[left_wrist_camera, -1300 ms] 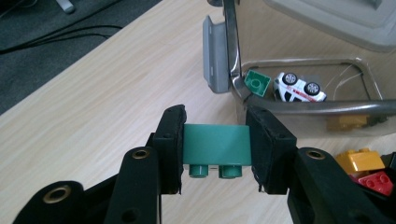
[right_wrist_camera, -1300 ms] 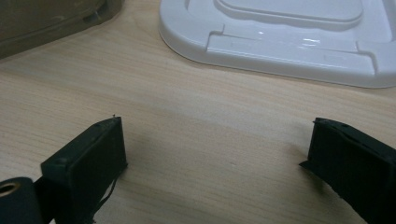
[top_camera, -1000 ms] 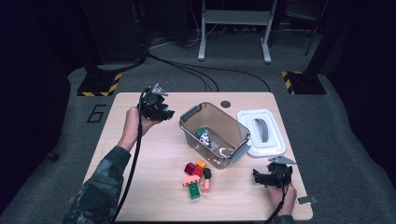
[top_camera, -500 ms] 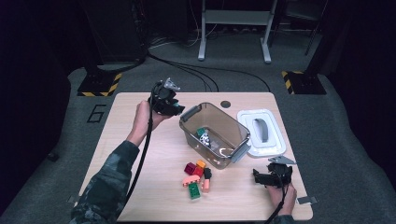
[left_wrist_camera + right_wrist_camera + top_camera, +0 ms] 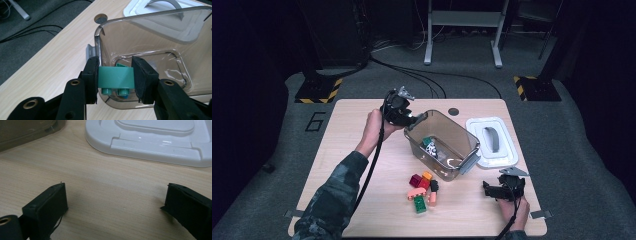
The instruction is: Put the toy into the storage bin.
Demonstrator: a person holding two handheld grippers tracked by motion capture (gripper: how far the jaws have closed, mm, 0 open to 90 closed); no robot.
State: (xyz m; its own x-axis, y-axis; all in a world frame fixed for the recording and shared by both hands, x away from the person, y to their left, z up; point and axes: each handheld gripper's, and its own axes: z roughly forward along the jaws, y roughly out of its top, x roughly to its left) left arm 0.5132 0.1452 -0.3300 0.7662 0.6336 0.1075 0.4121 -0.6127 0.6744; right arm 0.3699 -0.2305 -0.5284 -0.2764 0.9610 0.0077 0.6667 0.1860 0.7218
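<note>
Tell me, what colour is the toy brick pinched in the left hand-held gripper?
Green; the brick shows best in the left gripper view.

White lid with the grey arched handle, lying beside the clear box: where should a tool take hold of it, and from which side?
Best guess: grip the grey arched handle of the white plastic lid from straight above, jaws across its narrow width. The lid lies flat on the wooden table, so its low rim offers little purchase, while the handle stands raised.

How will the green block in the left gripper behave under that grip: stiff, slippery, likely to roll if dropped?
The green block probably stays stiff: its faces look flat and undented between the left gripper's pads. Its glossy plastic may be somewhat slippery, though the flat sides give good contact. Released over the clear bin, its boxy shape should land and settle rather than roll.
</note>
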